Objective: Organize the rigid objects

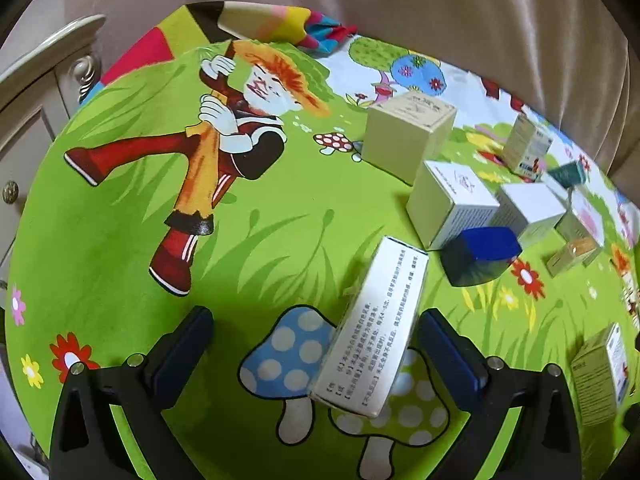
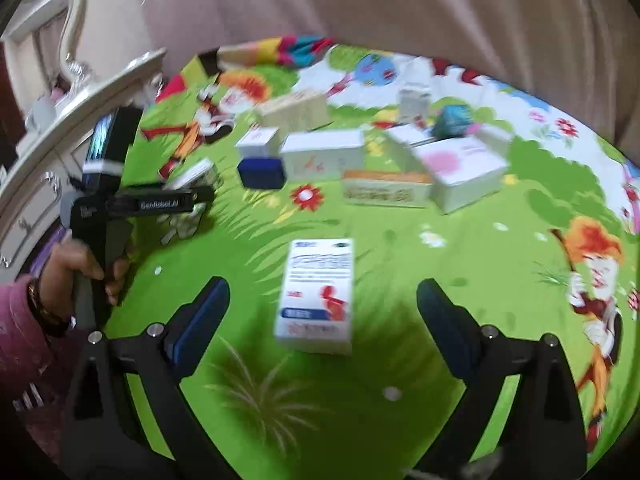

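Two fisheye views look down on one bright green cartoon-printed mat [image 1: 120, 208], which fills most of each frame, with a beige curtain [image 1: 440, 8] hanging across the top. A cream carved cabinet [image 1: 36, 92] stands at the left edge of both views.

Toward the right centre of the left wrist view, a cluster of small cartons sits on the mat: a tan box [image 1: 404, 136], a white box [image 1: 448, 204] just beside it, and a dark blue box [image 1: 478, 256] touching the white one's lower corner. More cartons lie further right.

In the lower middle of that view, the left gripper [image 1: 316, 344] stands spread wide, its pads apart; a long white printed box [image 1: 372, 328] lies tilted between them, its right edge close to the right pad, with contact unclear.

In the right wrist view, blurred, the right gripper [image 2: 324, 308] is likewise spread wide, with a white medicine box [image 2: 316, 292] resting on the mat between its fingers, touching neither. At the left edge, a hand [image 2: 80, 268] in a pink sleeve holds the other gripper's handle.
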Tool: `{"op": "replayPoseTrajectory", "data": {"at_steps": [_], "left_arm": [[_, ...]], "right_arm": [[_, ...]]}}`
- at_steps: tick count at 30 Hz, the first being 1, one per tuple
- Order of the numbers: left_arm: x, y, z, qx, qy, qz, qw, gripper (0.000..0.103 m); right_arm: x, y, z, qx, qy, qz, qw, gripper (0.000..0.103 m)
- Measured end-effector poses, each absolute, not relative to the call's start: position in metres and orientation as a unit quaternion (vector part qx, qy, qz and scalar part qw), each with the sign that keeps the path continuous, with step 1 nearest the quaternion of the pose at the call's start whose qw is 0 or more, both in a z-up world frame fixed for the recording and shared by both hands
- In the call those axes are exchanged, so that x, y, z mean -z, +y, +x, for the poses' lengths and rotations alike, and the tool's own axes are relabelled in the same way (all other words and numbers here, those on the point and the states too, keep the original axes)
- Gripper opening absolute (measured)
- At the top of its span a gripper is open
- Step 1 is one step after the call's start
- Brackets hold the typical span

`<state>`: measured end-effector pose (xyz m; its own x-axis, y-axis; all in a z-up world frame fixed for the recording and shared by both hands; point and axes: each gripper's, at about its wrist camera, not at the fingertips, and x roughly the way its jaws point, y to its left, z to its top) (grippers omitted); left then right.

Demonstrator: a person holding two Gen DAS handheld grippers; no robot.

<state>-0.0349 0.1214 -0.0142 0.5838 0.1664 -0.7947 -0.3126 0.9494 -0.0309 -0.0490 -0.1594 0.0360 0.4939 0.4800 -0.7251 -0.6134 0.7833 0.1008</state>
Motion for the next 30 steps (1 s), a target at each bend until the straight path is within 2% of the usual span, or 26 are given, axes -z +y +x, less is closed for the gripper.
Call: {"op": "replayPoseTrajectory", "data": {"at_steps": [1,2,3,5,6,13,30], "left_arm": [[0.014,0.121,-0.033,-0.131,0.436,-0.082,0.887,0.101],[0.014,0.12,-0.032,-0.126,0.433,-0.079,0.889,0.09],[0.013,0.117,-0.032,-0.126,0.43,-0.064,0.892,0.081],[0.009,0.11,-0.035,-0.098,0.423,-0.045,0.9,0.033],[0.008,0.107,-0.037,-0.088,0.425,-0.04,0.9,0.026],[-0.002,0.083,-0.089,-0.027,0.42,-0.088,0.903,0.025],[-0.049,-0.006,-0.159,0.022,0.374,-0.043,0.926,0.025]], "right_arm": [[-0.031,-0.154,-0.047,-0.311,0.393,-0.098,0.86,0.094],[-0.025,-0.148,-0.045,-0.302,0.399,-0.112,0.858,0.091],[-0.019,-0.143,-0.043,-0.297,0.407,-0.119,0.856,0.083],[-0.01,-0.139,-0.04,-0.295,0.415,-0.122,0.852,0.064],[-0.004,-0.138,-0.04,-0.288,0.419,-0.131,0.851,0.046],[-0.014,-0.152,-0.066,-0.264,0.381,-0.123,0.877,0.044],[-0.077,-0.214,-0.139,-0.181,0.285,-0.04,0.941,0.044]]}}
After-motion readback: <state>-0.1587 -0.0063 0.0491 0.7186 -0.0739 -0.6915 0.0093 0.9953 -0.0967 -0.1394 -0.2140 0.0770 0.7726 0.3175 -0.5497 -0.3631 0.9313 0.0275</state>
